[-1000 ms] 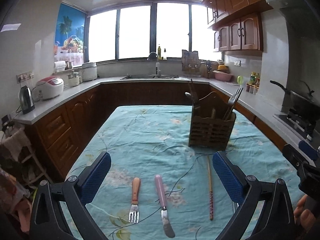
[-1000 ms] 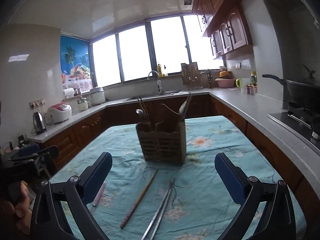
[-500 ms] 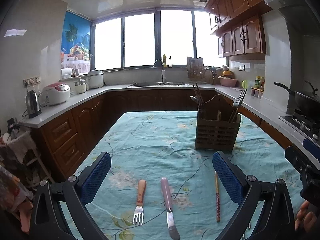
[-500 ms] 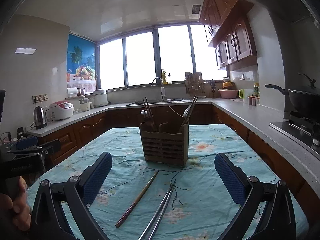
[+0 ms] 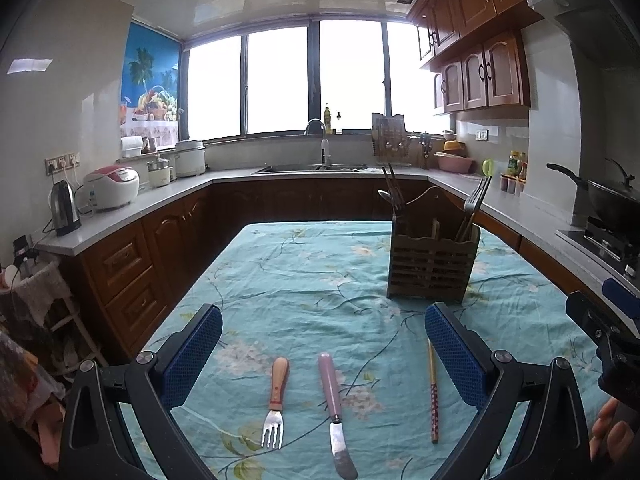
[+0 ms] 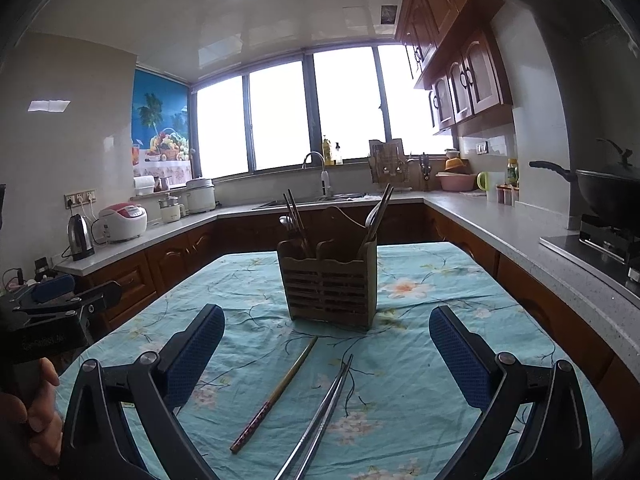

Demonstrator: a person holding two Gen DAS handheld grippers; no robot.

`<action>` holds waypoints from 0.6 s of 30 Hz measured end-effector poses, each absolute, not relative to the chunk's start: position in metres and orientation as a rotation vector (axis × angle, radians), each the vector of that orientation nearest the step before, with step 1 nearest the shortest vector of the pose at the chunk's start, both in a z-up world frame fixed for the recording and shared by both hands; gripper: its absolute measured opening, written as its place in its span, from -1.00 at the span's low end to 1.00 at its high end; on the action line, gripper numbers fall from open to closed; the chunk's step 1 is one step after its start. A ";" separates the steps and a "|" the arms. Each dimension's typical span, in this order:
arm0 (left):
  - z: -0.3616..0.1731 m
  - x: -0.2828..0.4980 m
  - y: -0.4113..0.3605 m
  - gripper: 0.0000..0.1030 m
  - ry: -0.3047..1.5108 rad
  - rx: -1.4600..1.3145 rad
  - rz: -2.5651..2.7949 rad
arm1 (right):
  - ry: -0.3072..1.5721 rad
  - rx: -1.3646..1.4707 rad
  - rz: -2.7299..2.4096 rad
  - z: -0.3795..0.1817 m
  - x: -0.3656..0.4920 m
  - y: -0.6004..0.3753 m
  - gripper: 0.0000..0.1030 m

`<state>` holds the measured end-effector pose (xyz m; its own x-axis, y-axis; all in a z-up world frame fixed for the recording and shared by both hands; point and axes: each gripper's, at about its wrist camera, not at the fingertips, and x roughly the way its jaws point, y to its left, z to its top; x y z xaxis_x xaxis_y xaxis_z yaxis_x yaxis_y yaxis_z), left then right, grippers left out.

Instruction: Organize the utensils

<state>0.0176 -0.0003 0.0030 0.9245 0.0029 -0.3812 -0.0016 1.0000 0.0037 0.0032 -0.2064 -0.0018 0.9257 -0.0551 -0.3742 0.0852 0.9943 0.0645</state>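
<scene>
A brown wooden utensil caddy (image 5: 432, 258) (image 6: 328, 280) stands on the floral tablecloth with chopsticks, a spoon and a fork upright in it. In the left wrist view a fork (image 5: 276, 400) with an orange handle, a knife (image 5: 335, 404) with a pink handle and a patterned chopstick (image 5: 433, 392) lie near me. My left gripper (image 5: 322, 352) hovers open above the fork and knife, empty. In the right wrist view the same chopstick (image 6: 276, 390) and a pair of metal chopsticks (image 6: 320, 416) lie between the wide-apart fingers of my right gripper (image 6: 326, 352), which holds nothing.
The table (image 5: 304, 280) is ringed by kitchen counters (image 5: 132, 208): kettle (image 5: 64, 208) and rice cooker (image 5: 112, 188) on the left, sink (image 5: 312, 167) at the back, a wok (image 6: 608, 192) on the stove at the right. A hand holding the other gripper shows at each view's edge.
Both cameras have risen and tilted up a little, so the caddy and the loose utensils sit lower in view. Nothing on the table has moved and both grippers stay open.
</scene>
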 end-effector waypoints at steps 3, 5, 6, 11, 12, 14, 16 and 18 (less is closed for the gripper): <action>0.003 0.020 -0.001 0.99 0.399 0.005 0.002 | 0.387 0.083 -0.071 -0.002 0.004 -0.207 1.00; 0.004 0.020 -0.001 0.99 0.399 0.003 0.002 | 0.386 0.084 -0.068 -0.002 0.004 -0.207 1.00; 0.004 0.020 -0.001 0.99 0.398 0.004 0.001 | 0.388 0.083 -0.068 -0.003 0.004 -0.207 1.00; 0.004 0.019 -0.002 0.99 0.397 0.004 -0.002 | 0.393 0.087 -0.068 -0.004 0.006 -0.208 1.00; 0.003 0.019 -0.002 0.99 0.397 0.004 -0.001 | 0.394 0.089 -0.068 -0.004 0.006 -0.208 1.00; 0.003 0.019 -0.002 0.99 0.397 0.005 0.004 | 0.394 0.089 -0.069 -0.004 0.006 -0.208 1.00; 0.003 0.019 -0.003 0.99 0.399 0.005 0.005 | 0.394 0.087 -0.067 -0.004 0.007 -0.209 1.00; 0.003 0.019 -0.003 0.99 0.400 0.004 0.006 | 0.395 0.088 -0.067 -0.005 0.007 -0.209 1.00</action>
<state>0.0191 -0.0029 0.0030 0.9212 0.0061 -0.3890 -0.0047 1.0000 0.0046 0.0066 -0.2087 -0.0045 0.9211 -0.0480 -0.3865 0.0821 0.9940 0.0723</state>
